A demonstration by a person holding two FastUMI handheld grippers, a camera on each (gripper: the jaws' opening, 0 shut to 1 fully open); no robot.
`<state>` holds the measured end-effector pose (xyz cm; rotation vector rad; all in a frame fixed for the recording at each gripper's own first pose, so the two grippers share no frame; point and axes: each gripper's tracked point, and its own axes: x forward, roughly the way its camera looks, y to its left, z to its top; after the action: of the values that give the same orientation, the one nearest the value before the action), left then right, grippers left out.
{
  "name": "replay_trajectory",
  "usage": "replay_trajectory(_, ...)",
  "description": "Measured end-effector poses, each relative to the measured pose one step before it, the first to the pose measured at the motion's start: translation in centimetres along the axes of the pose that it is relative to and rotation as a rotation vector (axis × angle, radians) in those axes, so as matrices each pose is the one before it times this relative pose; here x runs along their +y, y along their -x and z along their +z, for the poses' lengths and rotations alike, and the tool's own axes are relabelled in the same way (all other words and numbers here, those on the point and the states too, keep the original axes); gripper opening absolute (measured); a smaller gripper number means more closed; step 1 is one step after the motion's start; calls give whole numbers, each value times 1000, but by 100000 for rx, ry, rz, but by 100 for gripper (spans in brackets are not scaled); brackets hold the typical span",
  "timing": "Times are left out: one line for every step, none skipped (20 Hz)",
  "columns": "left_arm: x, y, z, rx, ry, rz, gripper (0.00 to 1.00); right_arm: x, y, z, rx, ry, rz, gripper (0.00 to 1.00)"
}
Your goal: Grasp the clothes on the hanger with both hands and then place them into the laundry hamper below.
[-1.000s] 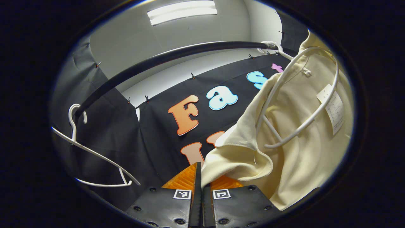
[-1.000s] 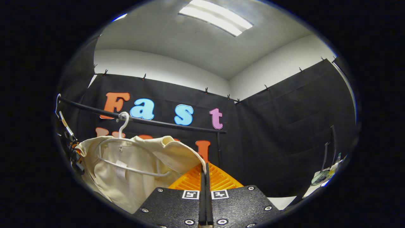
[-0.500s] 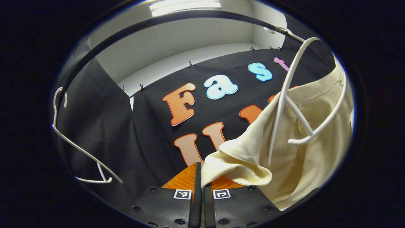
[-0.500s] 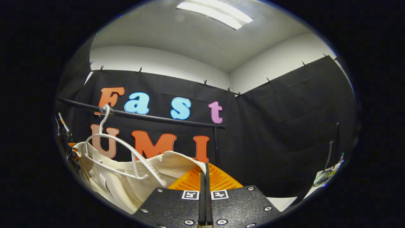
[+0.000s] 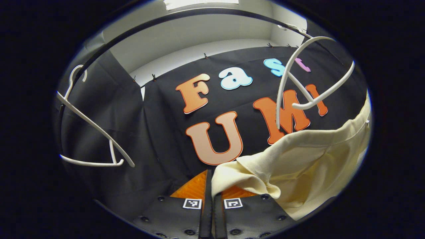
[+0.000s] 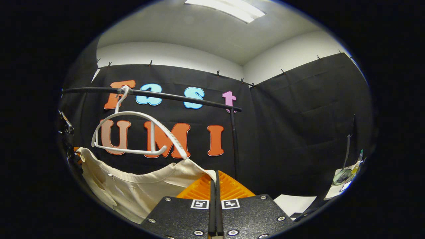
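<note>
Left gripper view: shirt (image 5: 308, 156) below hanger (image 5: 298, 83)

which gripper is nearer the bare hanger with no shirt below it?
Left. The left gripper, shut on the cream shirt, has the bare hanger hanging at its side. The right gripper grips the shirt's far shoulder.

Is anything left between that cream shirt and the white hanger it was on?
No. In the right gripper view, only black wall cloth shows between the cream shirt and the white hanger; its tip nearly meets the collar.
</note>
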<state>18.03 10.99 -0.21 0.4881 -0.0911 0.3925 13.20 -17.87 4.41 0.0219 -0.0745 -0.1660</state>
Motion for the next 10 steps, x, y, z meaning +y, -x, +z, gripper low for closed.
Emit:
replay_trajectory(-14, 807, 162, -78, 722, -1186, 10, 189, 947, 348, -125, 52, 401, 0)
replay_trajectory(-79, 795, 232, -11, 1333, -1543, 11, 340, 914, 367, -266, 229, 650, 0)
replay_trajectory(-276, 848, 290, -10, 1578, -2047, 10, 473, 900, 338, -413, 298, 732, 0)
replay_trajectory(-270, 954, 168, 295, 1302, -2084, 10, 589, 721, 229, -173, 622, 1121, 0)
replay_trajectory(-323, 1048, 213, 181, 822, -2150, 10, 679, 770, 226, -45, 718, 1317, 0)
replay_trajectory(-360, 1024, 212, 44, 672, -2260, 10, 853, 817, 59, 107, 243, 1727, 0)
replay_trajectory(-391, 986, 214, 64, 885, -2106, 10, 911, 597, -104, 786, -159, 1826, 0)
replay_trajectory(-390, 743, 72, 375, 1344, -1965, 11, 1215, 646, -230, 701, -236, 2639, 0)
replay_trajectory(-439, 1014, 13, 690, 1101, -1678, 10, 1113, 522, -147, 548, 347, 2413, 0)
replay_trajectory(-289, 981, -63, 861, 948, -1452, 10, 1031, 478, -230, 419, 738, 2157, 0)
